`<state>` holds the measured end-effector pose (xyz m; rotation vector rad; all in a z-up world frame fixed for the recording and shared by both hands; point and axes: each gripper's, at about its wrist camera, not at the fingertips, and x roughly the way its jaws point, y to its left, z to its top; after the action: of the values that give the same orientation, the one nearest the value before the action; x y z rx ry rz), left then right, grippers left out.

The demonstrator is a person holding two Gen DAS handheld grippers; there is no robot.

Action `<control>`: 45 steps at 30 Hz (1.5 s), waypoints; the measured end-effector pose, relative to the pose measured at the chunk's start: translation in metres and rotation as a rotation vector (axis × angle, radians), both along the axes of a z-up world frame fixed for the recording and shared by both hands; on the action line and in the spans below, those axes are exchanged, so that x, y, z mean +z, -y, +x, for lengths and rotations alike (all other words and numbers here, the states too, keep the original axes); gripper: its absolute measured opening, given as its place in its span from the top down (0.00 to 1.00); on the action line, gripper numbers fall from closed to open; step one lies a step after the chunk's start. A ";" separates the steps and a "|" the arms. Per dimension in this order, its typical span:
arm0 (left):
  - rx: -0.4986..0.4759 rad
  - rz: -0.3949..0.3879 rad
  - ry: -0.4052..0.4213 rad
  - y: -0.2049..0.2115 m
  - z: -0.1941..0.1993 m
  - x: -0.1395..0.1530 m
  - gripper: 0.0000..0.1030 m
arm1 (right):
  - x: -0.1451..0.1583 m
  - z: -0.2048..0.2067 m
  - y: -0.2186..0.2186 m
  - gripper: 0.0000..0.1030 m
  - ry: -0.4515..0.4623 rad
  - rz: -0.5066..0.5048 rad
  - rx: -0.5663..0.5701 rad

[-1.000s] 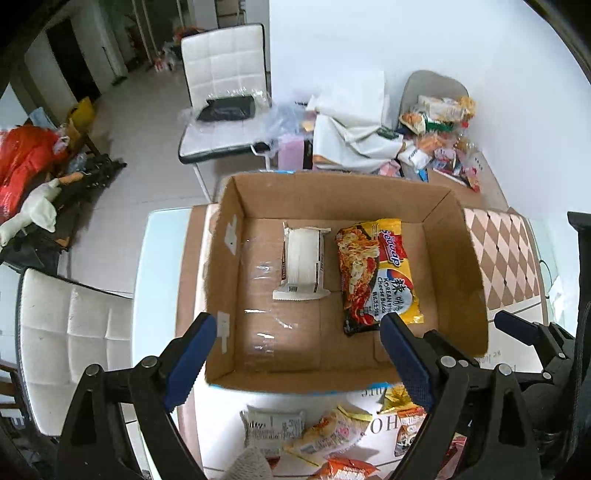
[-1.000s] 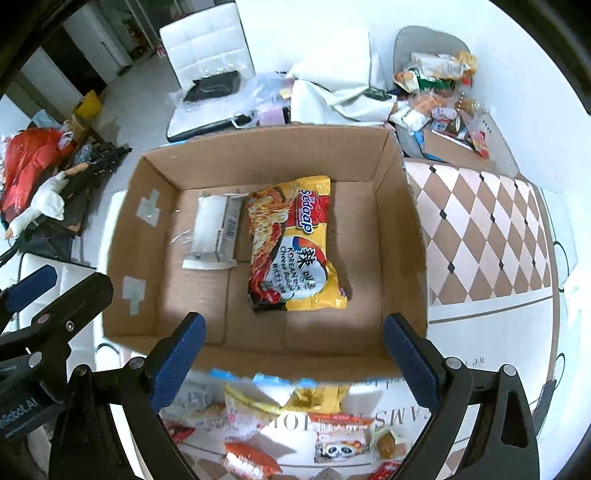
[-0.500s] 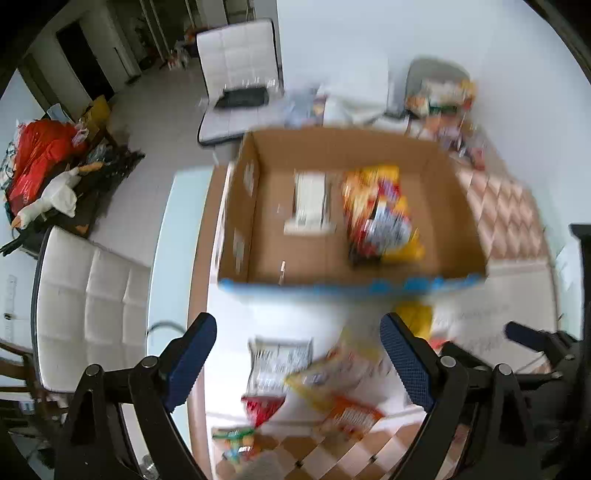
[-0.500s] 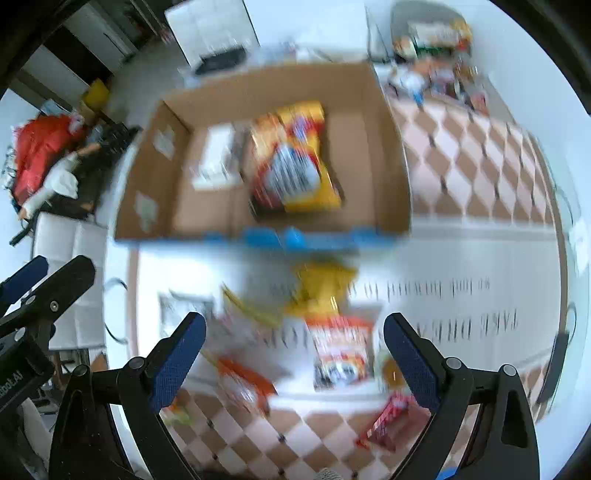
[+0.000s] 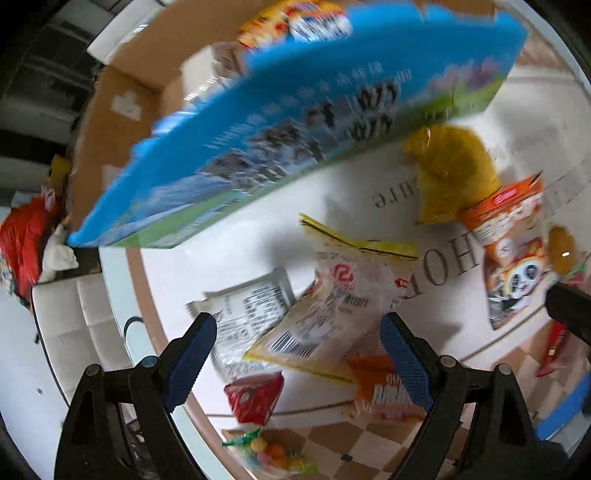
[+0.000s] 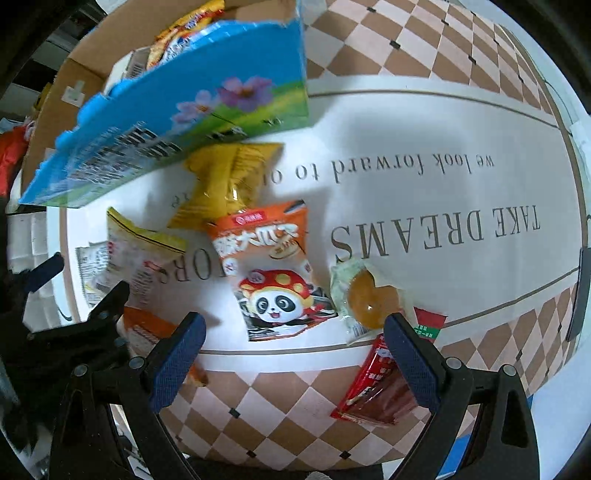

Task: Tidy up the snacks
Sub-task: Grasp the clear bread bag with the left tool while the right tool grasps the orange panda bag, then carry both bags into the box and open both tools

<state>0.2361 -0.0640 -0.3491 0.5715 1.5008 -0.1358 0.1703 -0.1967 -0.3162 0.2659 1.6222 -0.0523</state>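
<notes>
A cardboard box (image 5: 288, 122) with a blue printed front (image 6: 177, 110) stands at the back of the table, with a noodle pack (image 6: 184, 26) inside. Loose snacks lie in front of it: a yellow bag (image 6: 229, 181), an orange panda pack (image 6: 273, 269), a round pastry (image 6: 369, 299), a red pack (image 6: 380, 384), a clear yellow-edged pack (image 5: 332, 310) and a white pack (image 5: 251, 306). My left gripper (image 5: 295, 354) is open above the clear pack. My right gripper (image 6: 291, 362) is open above the panda pack.
The tablecloth (image 6: 443, 184) is white with printed words and a brown checkered border. A small red pack (image 5: 255, 398) and a bag of coloured sweets (image 5: 269, 454) lie at the table's near left edge. White chairs (image 5: 85, 325) stand left of the table.
Both grippers have pulled back from over the box and dropped low over the loose snacks in front of it. Both stay open and empty.
</notes>
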 end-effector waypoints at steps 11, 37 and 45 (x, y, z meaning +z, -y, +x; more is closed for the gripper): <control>0.397 -0.182 -0.117 -0.045 0.034 -0.016 0.12 | -0.046 0.013 -0.011 0.04 -0.053 0.026 -0.028; 0.344 -0.183 -0.062 -0.024 0.024 -0.003 0.60 | -0.074 0.005 -0.045 0.51 -0.087 0.016 -0.077; 0.408 -0.268 -0.060 -0.057 -0.010 0.022 0.61 | -0.057 -0.014 -0.031 0.55 -0.082 0.085 -0.090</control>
<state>0.2266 -0.0071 -0.3271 0.0419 1.5960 -0.0350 0.1563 -0.1659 -0.3732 0.4070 1.6955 -0.0638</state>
